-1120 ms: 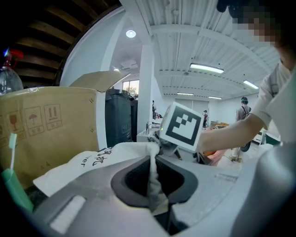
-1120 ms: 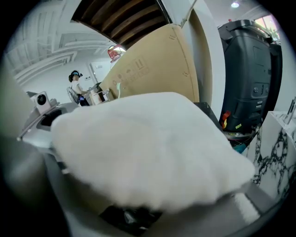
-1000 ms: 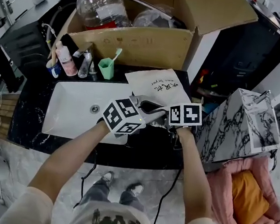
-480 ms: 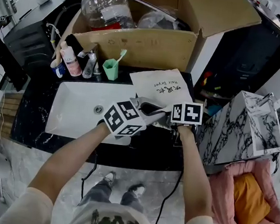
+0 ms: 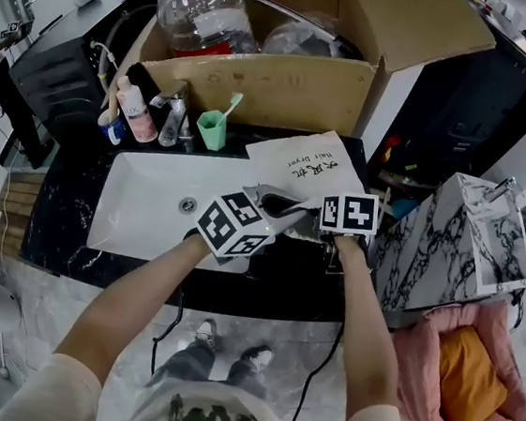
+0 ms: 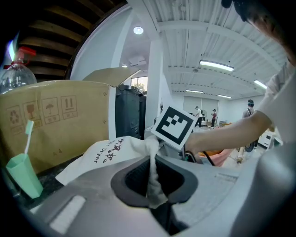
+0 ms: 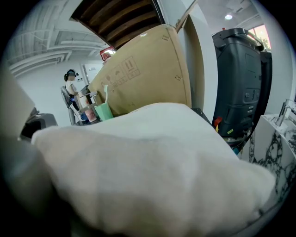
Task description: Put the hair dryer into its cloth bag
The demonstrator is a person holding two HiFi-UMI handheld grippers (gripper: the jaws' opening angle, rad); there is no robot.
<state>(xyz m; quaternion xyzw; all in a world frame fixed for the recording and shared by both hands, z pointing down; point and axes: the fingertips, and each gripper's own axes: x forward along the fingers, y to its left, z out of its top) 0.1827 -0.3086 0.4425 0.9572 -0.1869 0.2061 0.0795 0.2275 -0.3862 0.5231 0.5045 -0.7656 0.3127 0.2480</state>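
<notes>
The white cloth bag (image 5: 308, 166), printed with "hair dryer", lies on the dark counter right of the sink. My left gripper (image 5: 265, 211) is shut on a bunched strip of the bag's edge (image 6: 152, 178). A dark shape, probably the hair dryer (image 5: 284, 203), shows at the bag's mouth between the two grippers. In the right gripper view the bulging bag (image 7: 152, 166) covers everything and hides the jaws. My right gripper (image 5: 318, 222) is against the bag's near end. Its jaws have just been opening, and what lies between them is hidden. A black cable (image 5: 316, 371) hangs down below the right hand.
A white sink (image 5: 146, 206) lies left of the grippers. Behind it stand a green cup with a toothbrush (image 5: 213, 131), a tap (image 5: 172, 117) and bottles (image 5: 138, 117). An open cardboard box (image 5: 277, 84) fills the back. A marble cabinet (image 5: 458, 238) and a pink cushion (image 5: 471, 370) are at the right.
My left gripper has drawn slightly toward the counter's near edge with the cloth in it. The right gripper has stayed where it was.
</notes>
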